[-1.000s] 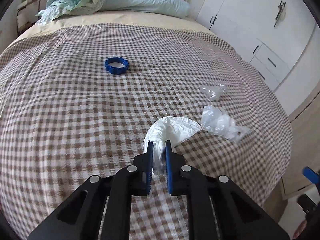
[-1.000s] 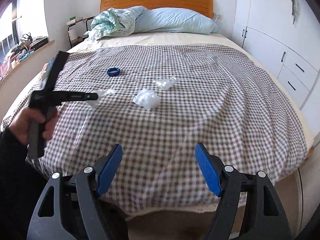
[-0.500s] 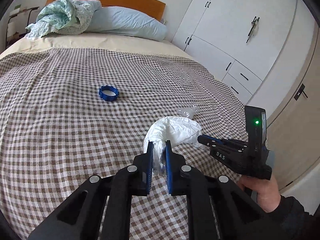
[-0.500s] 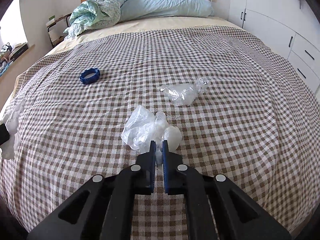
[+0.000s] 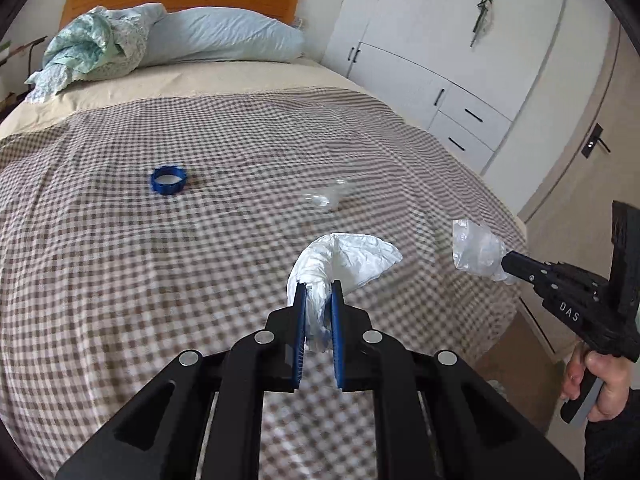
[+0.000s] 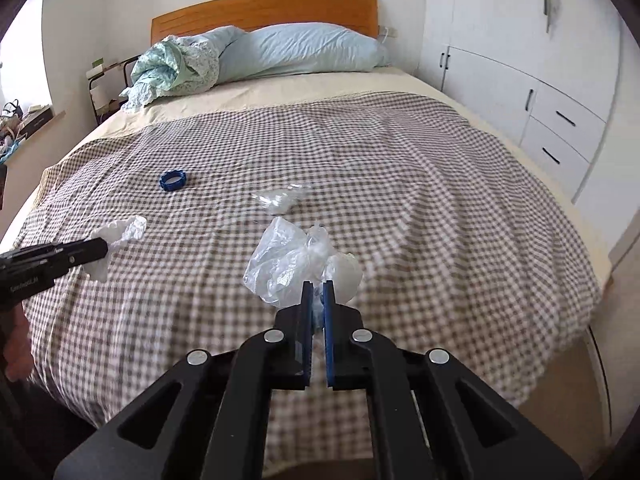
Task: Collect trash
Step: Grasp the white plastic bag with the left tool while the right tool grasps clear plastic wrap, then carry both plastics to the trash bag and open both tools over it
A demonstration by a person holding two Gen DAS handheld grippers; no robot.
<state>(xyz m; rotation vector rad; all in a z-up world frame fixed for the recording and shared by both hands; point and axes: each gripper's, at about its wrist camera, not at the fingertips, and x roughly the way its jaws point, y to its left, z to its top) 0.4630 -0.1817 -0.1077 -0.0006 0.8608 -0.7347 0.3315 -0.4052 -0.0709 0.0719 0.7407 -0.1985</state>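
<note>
Right wrist view: the right hand-held gripper (image 6: pixel 317 286) pinches the clear plastic bag (image 6: pixel 286 266) above the bed (image 6: pixel 460 200); the left hand-held gripper (image 5: pixel 319 289) clamps white tissue (image 5: pixel 352 256). Carry both level, grips firm (the film looks slippery), then fetch the far wrapper (image 6: pixel 278 199).

Each gripper (image 5: pixel 319 300) is matte black with blue ribbed pads (image 5: pixel 299 320), silver screws, and white "DAS" lettering.

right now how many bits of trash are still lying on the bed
2: a clear plastic wrapper mid-bed and a blue ring to its left. Two more pieces are already held in the claws.
</note>
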